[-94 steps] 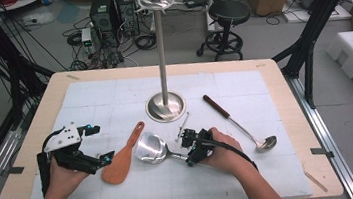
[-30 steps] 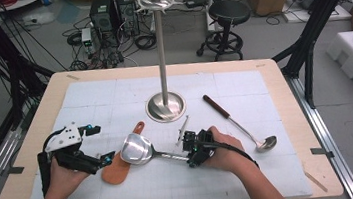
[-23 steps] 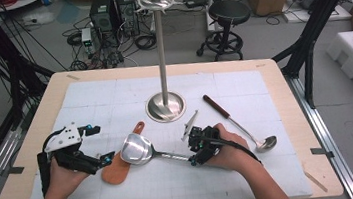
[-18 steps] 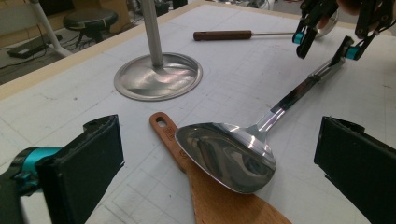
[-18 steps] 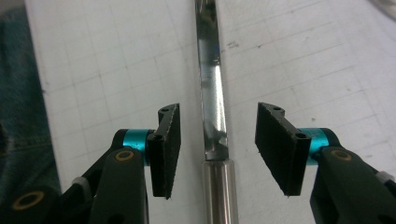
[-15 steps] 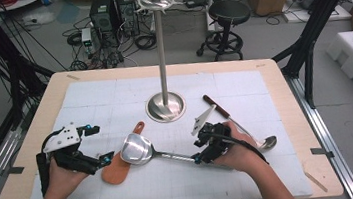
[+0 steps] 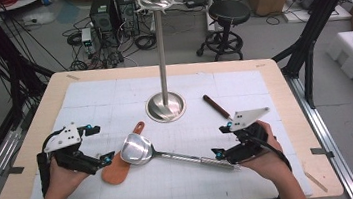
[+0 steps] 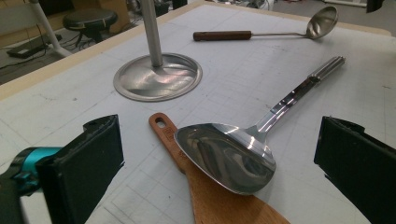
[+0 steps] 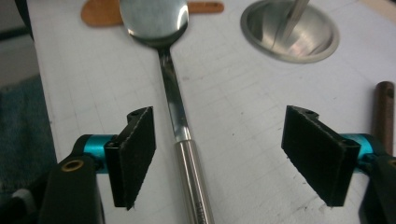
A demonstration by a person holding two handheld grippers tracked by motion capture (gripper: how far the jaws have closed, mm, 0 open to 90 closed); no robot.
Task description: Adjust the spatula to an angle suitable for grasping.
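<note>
- The steel serving spoon point(image 7: 142, 149) is lying on the white surface point(image 7: 263, 84), its bowl resting over the wooden spatula point(image 7: 117, 167), its handle reaching toward the right hand-held gripper point(image 7: 223, 155).
- The right hand-held gripper's jaws have just been opening and are standing released, the handle lying between them untouched.
- The left hand-held gripper point(image 7: 105, 160) is hovering released, just beside the spatula.
- A ladle point(image 8: 261, 31) is lying near the stand's round base point(image 7: 166, 106).
</note>
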